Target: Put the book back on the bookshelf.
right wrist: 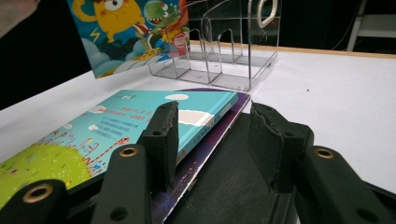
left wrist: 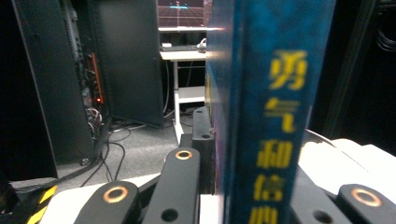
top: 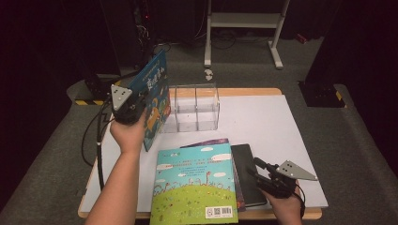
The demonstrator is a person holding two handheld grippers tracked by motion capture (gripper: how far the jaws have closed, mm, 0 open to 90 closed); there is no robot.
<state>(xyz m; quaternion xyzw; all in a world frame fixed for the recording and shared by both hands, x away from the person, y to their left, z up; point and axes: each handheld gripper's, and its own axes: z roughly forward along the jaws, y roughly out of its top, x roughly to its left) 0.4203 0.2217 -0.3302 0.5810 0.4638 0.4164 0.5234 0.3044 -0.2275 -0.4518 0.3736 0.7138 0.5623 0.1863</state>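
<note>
**Book raised at the table's left, stack lying near the front edge**

On the table [top: 281,140], the clear divided organizer [top: 196,107] stands at about twelve o'clock from the table's middle. Just at its nine o'clock, the left gripper [top: 133,105] holds a picture book [top: 154,96] upright, clear of the tabletop. At six o'clock from the organizer lies a stack: the hillside picture book [top: 195,185] on top, over a second book [top: 211,142] and a dark book [top: 246,171] that juts out at its three o'clock. The right gripper [top: 257,172] rests over that dark book, at the stack's three o'clock.
</note>
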